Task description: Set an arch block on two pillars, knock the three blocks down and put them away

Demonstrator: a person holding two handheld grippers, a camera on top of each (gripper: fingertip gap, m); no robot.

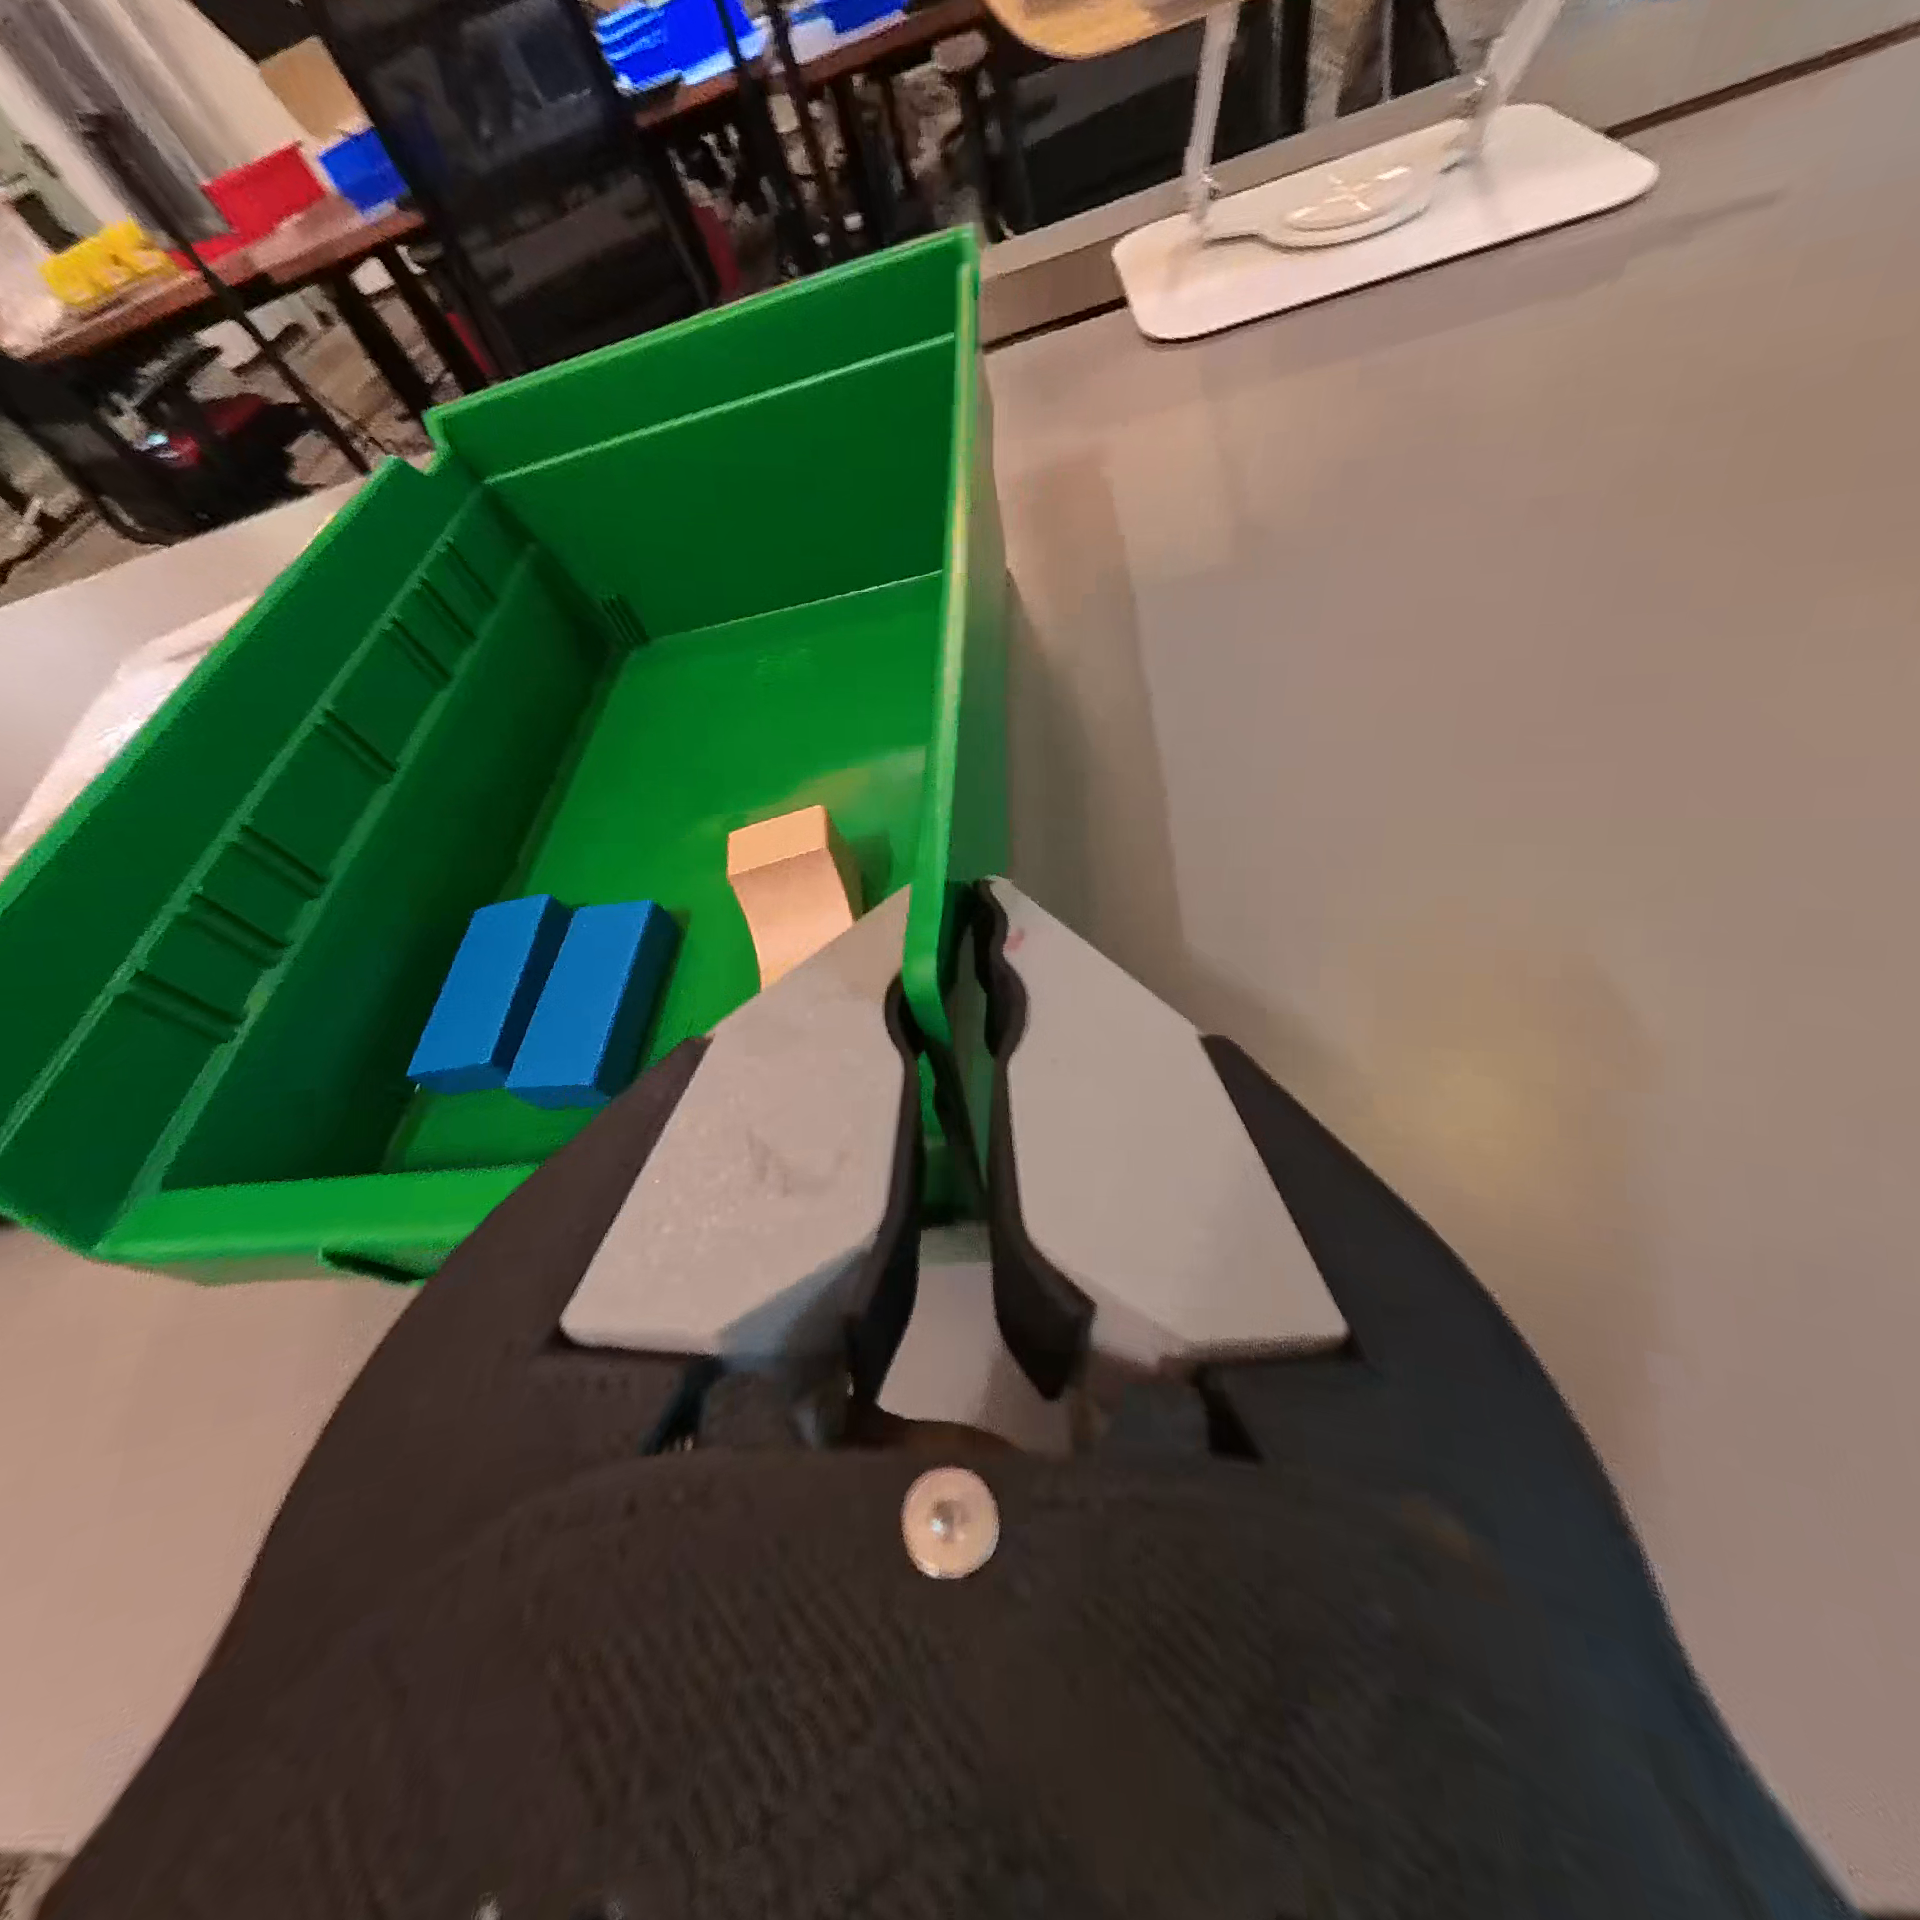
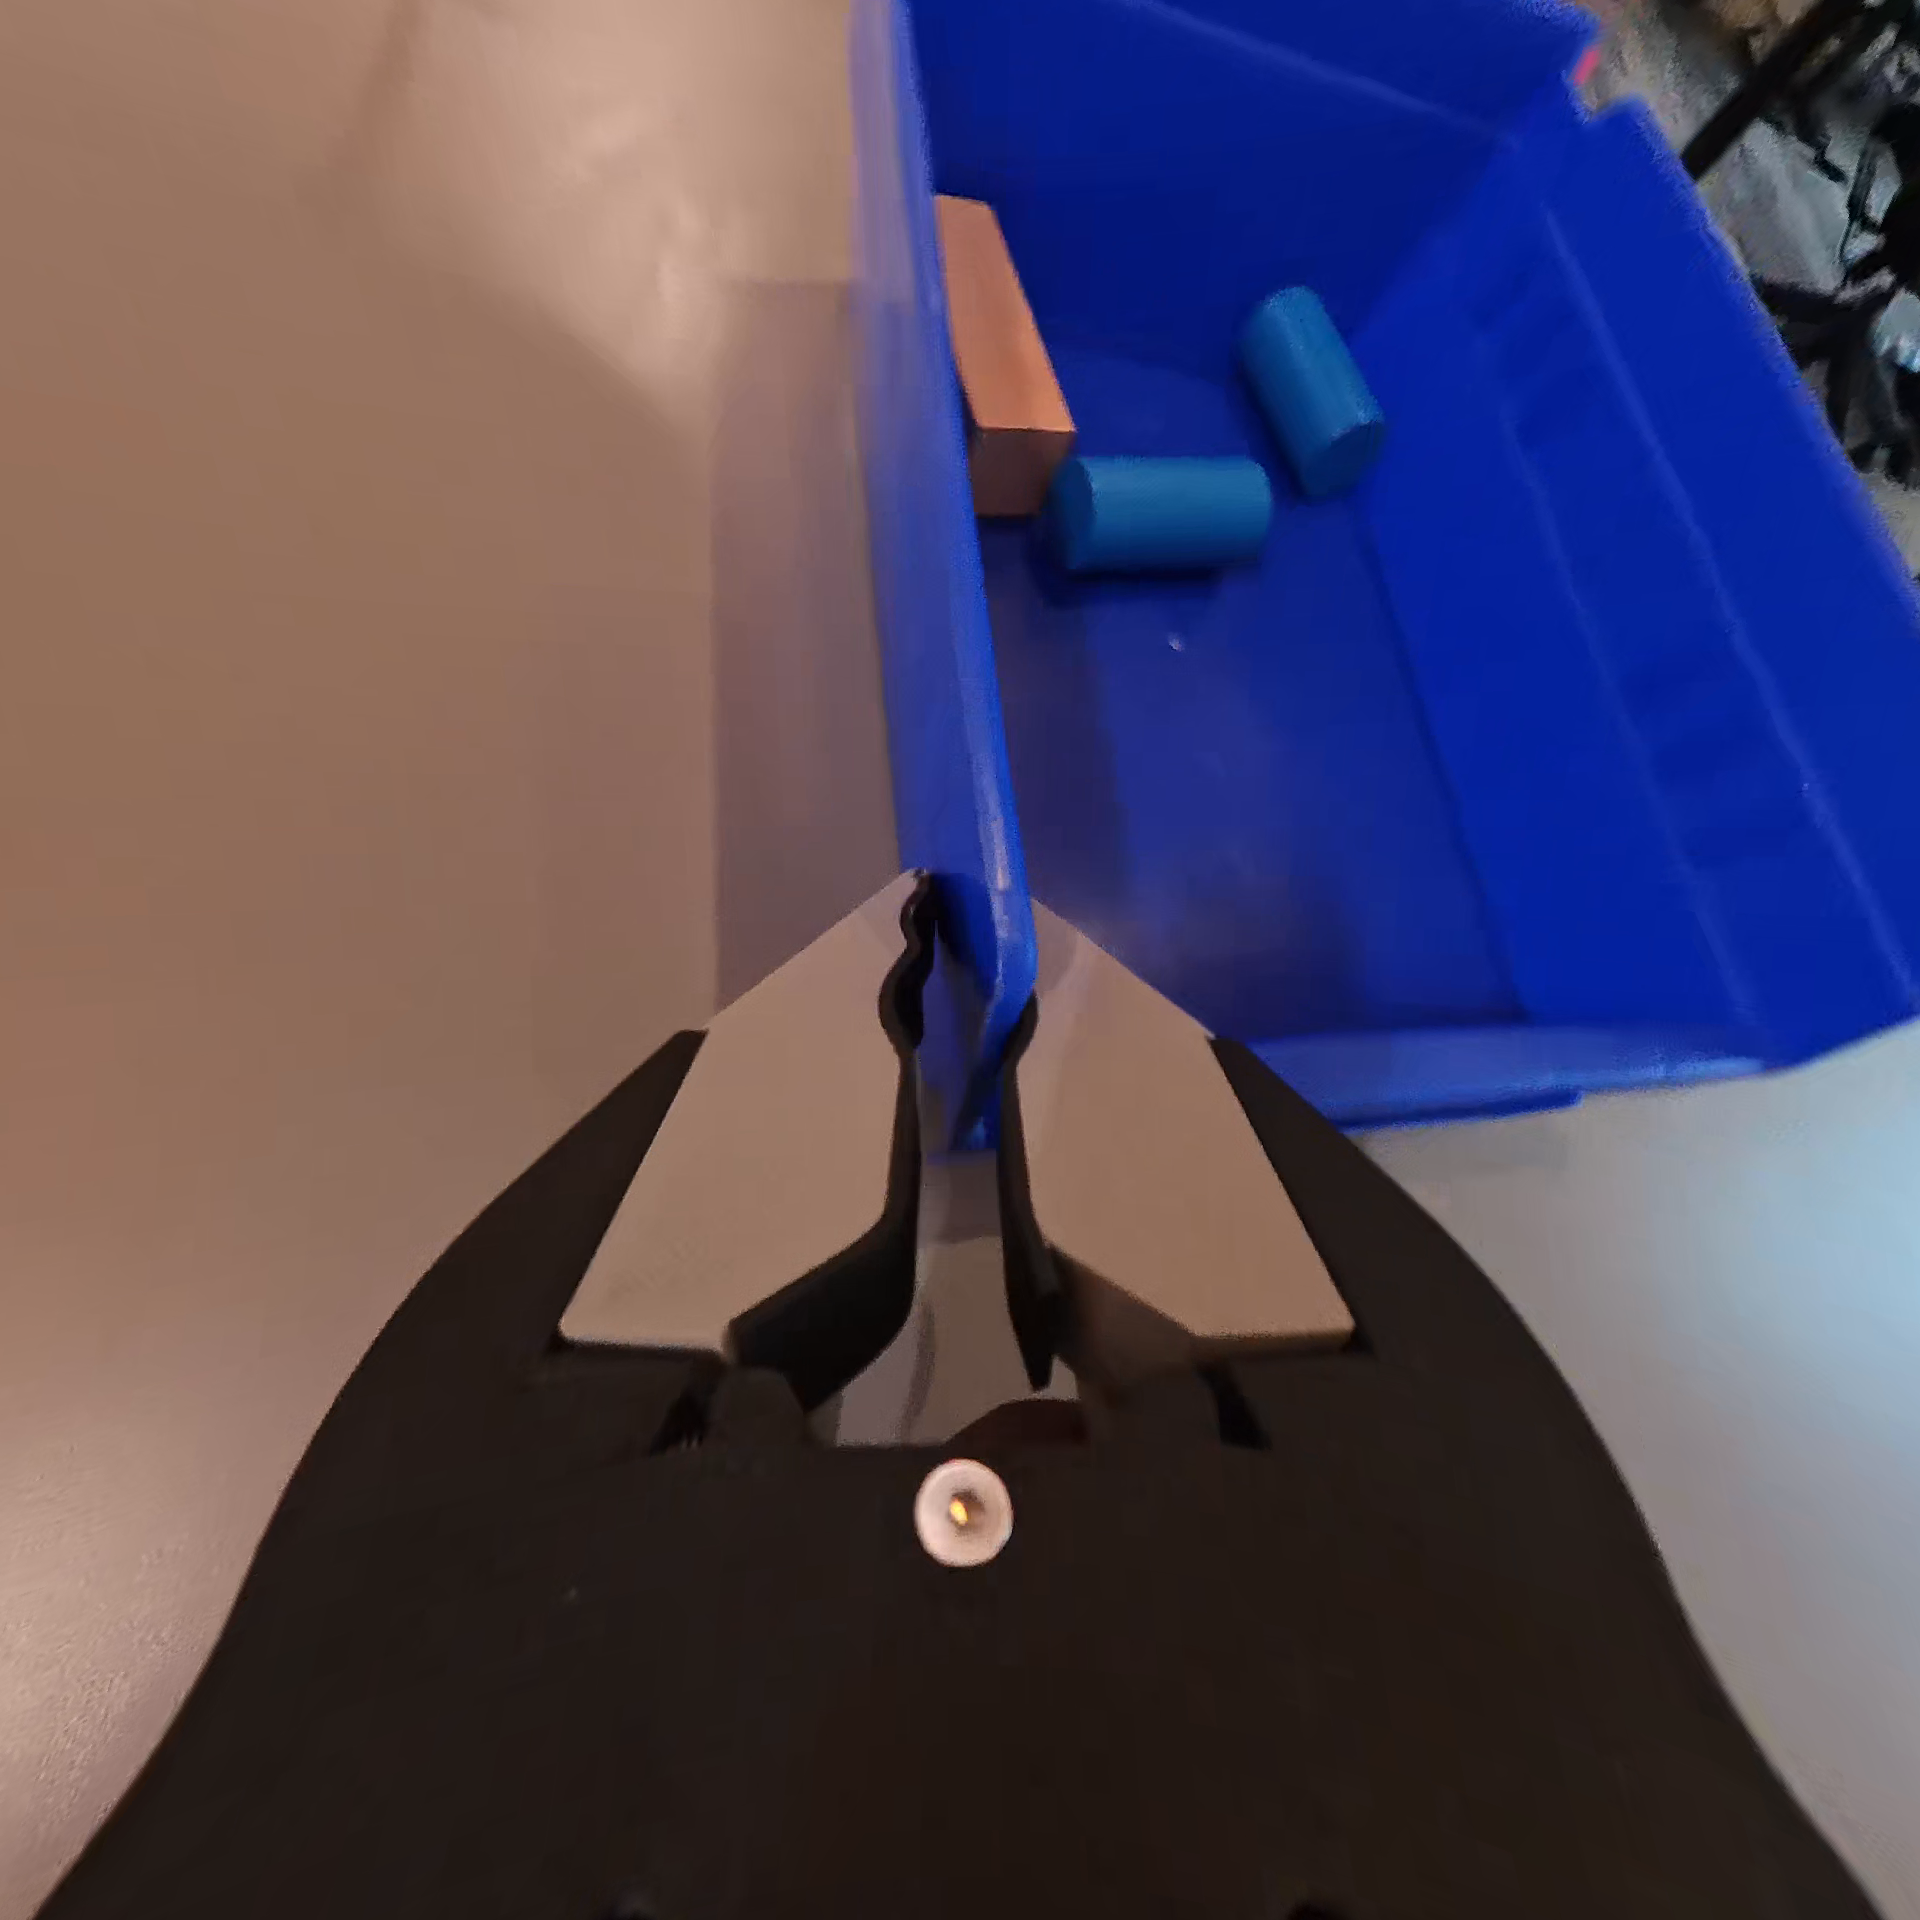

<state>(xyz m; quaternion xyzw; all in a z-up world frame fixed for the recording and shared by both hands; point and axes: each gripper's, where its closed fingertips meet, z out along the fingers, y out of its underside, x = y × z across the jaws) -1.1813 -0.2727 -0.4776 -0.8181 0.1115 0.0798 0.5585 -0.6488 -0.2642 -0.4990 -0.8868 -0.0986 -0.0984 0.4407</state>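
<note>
While the left gripper [image 1: 940, 935] pinches the right-hand side wall of the green bin [image 1: 312, 831], its two fingers close on the thin plastic, one pad inside the bin and one outside, near the bin's low front corner. Inside that bin lie two blue rectangular blocks [image 1: 540, 1003] side by side, touching along their long faces, and a natural-wood arch block [image 1: 790, 894] just beside the gripped wall (its near end is hidden behind the inner finger). The bin sits on a pale grey table [image 1: 1455, 727]; a white lamp base [image 1: 1382, 218] stands well apart at the table's far edge.

The right gripper [image 2: 977, 935] is clamped in the same way on the left-hand side wall of a blue bin [image 2: 1558, 623], the wall running between its pads close to the front corner. In this bin a brown wooden rectangular block [image 2: 1003, 353] lies against the gripped wall farther back, and two blue cylinders [image 2: 1158, 514] lie on their sides, one touching the wooden block's near end, the other [image 2: 1314, 390] just beyond it at an angle.
</note>
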